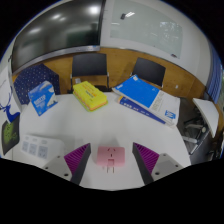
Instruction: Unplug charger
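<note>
The tongs (110,165) hang open over the white table (110,125), a small pink patterned card (110,155) between the fingers. No charger is identifiable; beyond lie a yellow box (90,96) and blue boxes (138,93).

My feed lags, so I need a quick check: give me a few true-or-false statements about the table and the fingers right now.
1. The fingers stand open. True.
2. A pink item lies on the table between the fingers. True.
3. The yellow box is gripped by the fingers. False: it lies on the white table well beyond them.
4. A blue box lies beyond the fingers. True.
5. No chairs show behind the table. False: two dark chairs stand there.
</note>
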### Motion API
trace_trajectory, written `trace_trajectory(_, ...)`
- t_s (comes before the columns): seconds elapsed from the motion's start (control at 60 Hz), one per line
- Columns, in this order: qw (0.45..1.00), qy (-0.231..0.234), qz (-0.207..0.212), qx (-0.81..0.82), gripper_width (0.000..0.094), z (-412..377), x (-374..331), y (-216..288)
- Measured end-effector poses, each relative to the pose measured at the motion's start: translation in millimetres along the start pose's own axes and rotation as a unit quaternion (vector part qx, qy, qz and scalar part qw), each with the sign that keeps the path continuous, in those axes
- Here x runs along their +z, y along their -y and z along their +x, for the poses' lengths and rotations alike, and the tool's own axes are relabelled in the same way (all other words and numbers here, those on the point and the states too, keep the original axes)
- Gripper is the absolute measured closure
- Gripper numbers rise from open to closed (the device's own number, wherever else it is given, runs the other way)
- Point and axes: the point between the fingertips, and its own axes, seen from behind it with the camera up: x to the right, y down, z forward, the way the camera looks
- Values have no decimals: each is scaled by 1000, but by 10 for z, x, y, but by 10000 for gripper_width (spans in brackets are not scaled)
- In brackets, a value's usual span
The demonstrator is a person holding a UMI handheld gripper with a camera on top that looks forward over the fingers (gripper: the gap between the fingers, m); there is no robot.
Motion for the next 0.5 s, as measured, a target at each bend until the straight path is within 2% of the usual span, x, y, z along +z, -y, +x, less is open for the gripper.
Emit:
trace_trajectory(0.033, 1000, 4, 4, 4, 107, 7, -122, 37)
trace_trajectory(0.083, 1000, 13, 9, 10, 77, 18, -385, 108)
trace_trajectory(0.233, 999, 24, 33, 5, 84, 107, -1549, 235)
trace_trajectory(0.383, 998, 32, 47, 6, 82, 239, -2761, 111)
trace_trajectory(0.5, 998, 26, 55, 22, 81, 387, -3344, -79)
